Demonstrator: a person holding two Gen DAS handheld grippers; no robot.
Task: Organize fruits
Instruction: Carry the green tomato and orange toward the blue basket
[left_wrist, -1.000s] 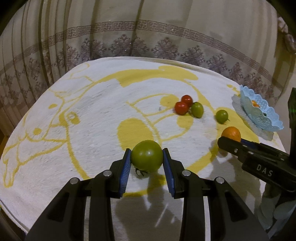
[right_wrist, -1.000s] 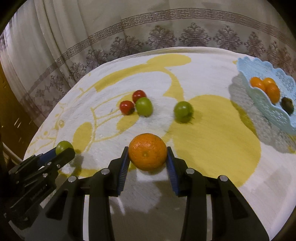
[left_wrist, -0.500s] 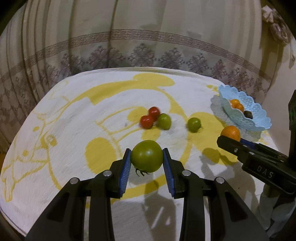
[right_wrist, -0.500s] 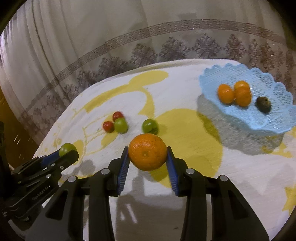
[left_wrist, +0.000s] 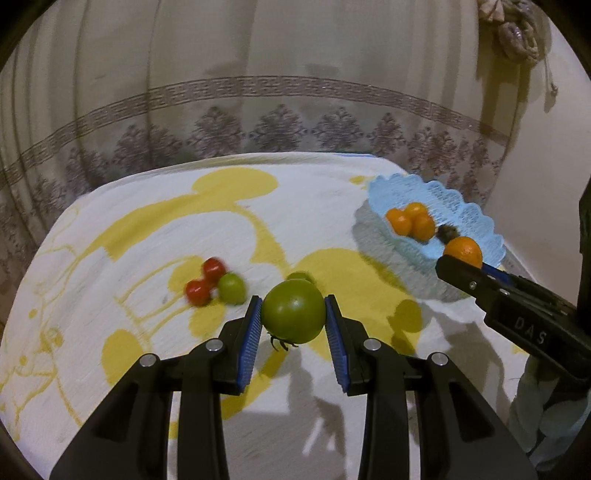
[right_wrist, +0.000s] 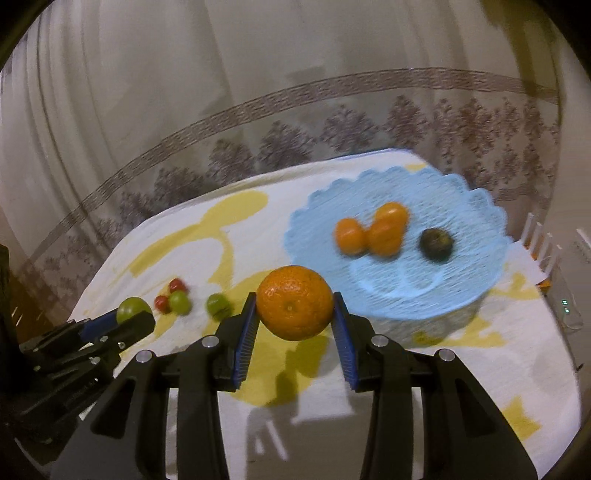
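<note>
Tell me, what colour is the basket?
Light blue; the basket shows best in the right wrist view.

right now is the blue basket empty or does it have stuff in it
Not empty: the blue basket holds three small oranges and one dark fruit.

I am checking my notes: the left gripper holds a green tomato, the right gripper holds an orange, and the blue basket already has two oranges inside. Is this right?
Not quite. The basket holds three oranges, plus one dark fruit; the right wrist view shows it. The rest stands: the left gripper holds the green tomato, the right gripper an orange.
</note>
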